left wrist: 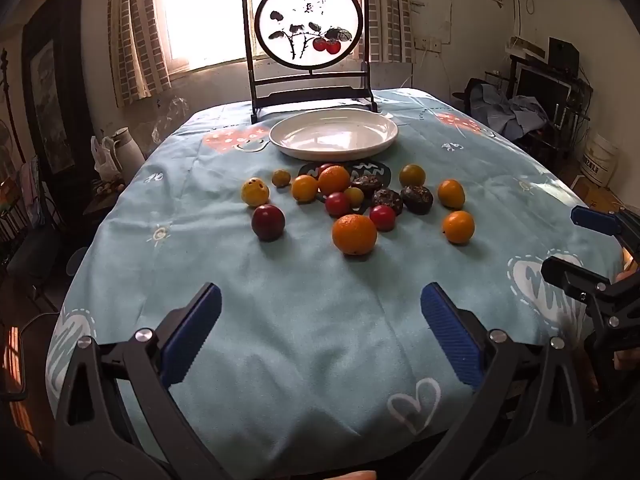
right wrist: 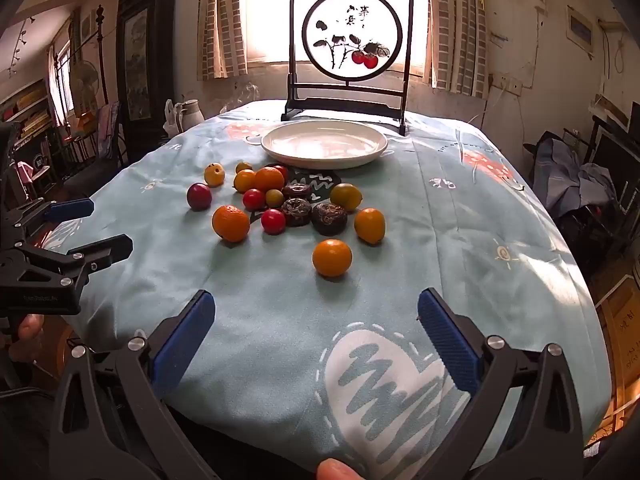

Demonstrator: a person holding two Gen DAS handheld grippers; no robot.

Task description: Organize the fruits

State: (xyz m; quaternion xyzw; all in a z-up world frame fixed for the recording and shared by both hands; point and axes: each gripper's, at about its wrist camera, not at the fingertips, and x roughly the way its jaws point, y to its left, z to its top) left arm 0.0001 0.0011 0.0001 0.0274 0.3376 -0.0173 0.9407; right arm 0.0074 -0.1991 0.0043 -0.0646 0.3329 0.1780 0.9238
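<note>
**A:** Grippers?

**B:** I had the left gripper [left wrist: 320, 336] and right gripper [right wrist: 316, 340] both spread wide, nothing held, hovering over the near tablecloth [left wrist: 304, 320].

**A:** Fruit?

**B:** I saw the fruits [left wrist: 352, 204] scattered mid-table, just short of the white plate [left wrist: 280, 136]. Nearest my right: a lone orange [right wrist: 332, 257].

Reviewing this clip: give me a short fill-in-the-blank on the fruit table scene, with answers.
1. The white plate holds ____ fruit.
2. Both the left gripper and the right gripper have their jaws ____.
3. The fruits lie on a light ____ tablecloth.

Answers: no; open; blue
</note>
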